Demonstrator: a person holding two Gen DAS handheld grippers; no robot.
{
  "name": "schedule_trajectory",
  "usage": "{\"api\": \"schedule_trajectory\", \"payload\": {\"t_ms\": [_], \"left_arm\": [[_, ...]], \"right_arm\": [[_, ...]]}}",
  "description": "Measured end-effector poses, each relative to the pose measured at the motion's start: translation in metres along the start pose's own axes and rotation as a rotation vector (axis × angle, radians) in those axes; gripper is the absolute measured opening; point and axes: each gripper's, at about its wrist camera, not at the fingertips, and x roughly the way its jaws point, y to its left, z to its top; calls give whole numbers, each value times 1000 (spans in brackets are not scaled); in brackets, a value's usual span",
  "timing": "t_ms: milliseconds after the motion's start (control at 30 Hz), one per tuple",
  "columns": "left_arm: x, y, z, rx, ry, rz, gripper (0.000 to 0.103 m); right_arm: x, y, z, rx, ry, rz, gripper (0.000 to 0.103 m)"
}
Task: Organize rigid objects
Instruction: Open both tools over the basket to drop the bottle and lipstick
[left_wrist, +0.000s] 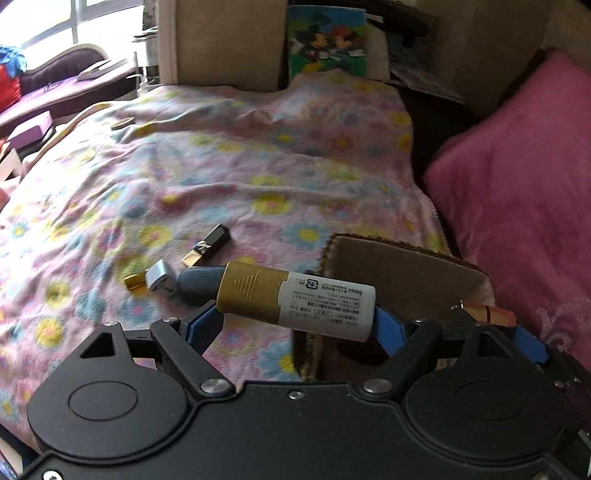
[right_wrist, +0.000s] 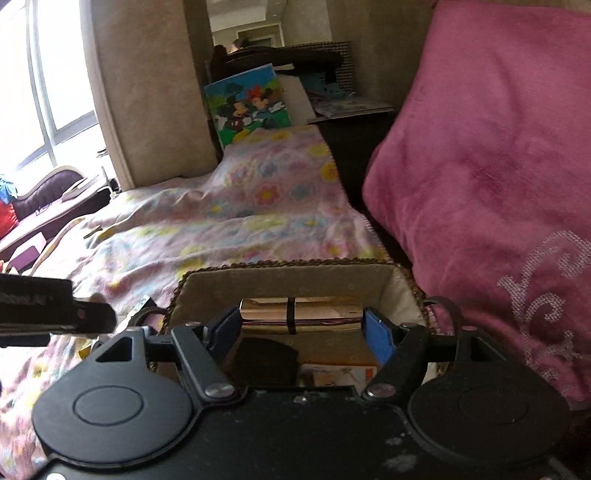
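My left gripper is shut on a gold-and-white tube, held lengthwise by its two ends between the blue pads, just left of a braid-rimmed fabric box. Between its own blue pads my right gripper grips a shiny rose-gold tube with a black band, also by its ends and above the open box. That same rose-gold tube shows at the right in the left wrist view. A black lipstick, a silver-and-gold piece and a grey-blue tube lie on the blanket.
A floral blanket covers the bed. A big pink pillow stands close on the right of the box. A cartoon picture leans at the far end. The box holds a dark item and a printed card.
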Motion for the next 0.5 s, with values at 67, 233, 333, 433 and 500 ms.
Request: {"api": "schedule_trajectory", "payload": {"t_ms": [67, 233, 333, 433, 500], "left_arm": [[0, -8, 2, 23, -7, 5, 83], [0, -15, 4, 37, -15, 11, 90], [3, -16, 4, 37, -8, 16, 91], [6, -14, 2, 32, 5, 20, 91], [7, -12, 1, 27, 13, 26, 91]], "right_arm": [[2, -3, 3, 11, -2, -1, 72], [3, -13, 6, 29, -1, -2, 74], [3, -13, 6, 35, 0, -2, 74], [4, -11, 6, 35, 1, 0, 74], [4, -9, 5, 35, 1, 2, 74]]}}
